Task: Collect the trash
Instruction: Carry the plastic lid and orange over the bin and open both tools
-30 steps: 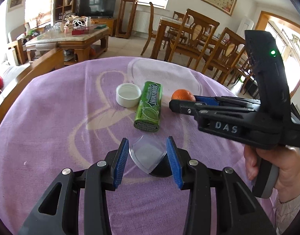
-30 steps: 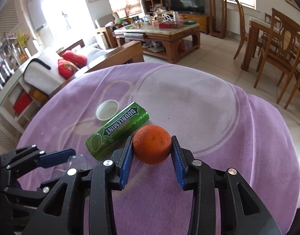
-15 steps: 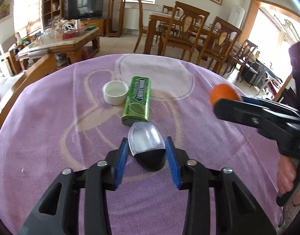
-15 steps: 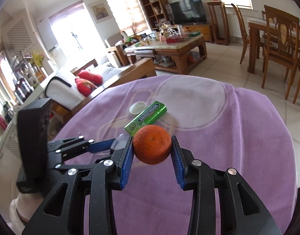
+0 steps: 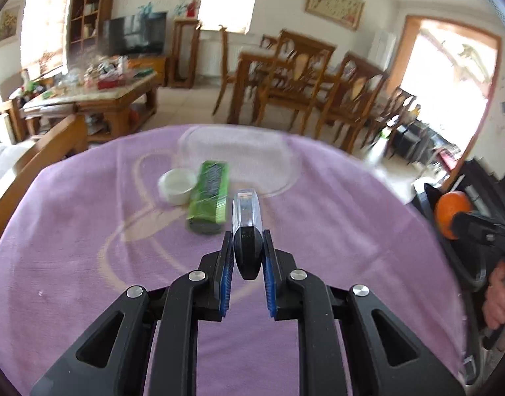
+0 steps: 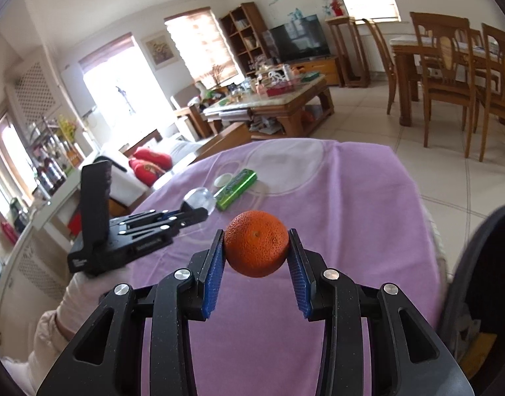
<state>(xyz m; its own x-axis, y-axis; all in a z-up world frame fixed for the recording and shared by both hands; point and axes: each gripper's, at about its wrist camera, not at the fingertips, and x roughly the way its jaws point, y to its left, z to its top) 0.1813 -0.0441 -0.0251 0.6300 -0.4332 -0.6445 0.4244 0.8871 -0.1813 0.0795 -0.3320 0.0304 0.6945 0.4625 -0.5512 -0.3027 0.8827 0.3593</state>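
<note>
Since 1 second ago, the right gripper [image 6: 255,257] has carried the orange [image 6: 256,243] away from the gum pack, out toward the right edge of the purple tablecloth [image 5: 71,247], and in the left wrist view the fruit now sits at the far right of the frame [image 5: 452,209]. That gripper grasps the orange between its 2 blue pads, one against each side, clear of the cloth. Meanwhile the left gripper [image 5: 247,257] has narrowed from a wide gap: its jaws are closing on the crumpled clear plastic cup with a black base [image 5: 247,227], now pinched thin and upright between the pads at frame centre. In the right wrist view the left gripper [image 6: 186,216] shows at centre left with the clear cup [image 6: 199,198] at its tip. On the cloth, above and left of the cup, lies the green Doublemint gum pack [image 5: 209,198], with a white cap [image 5: 177,186] just beside it on the left. A hand [image 5: 498,300] shows at the lower right edge.
</note>
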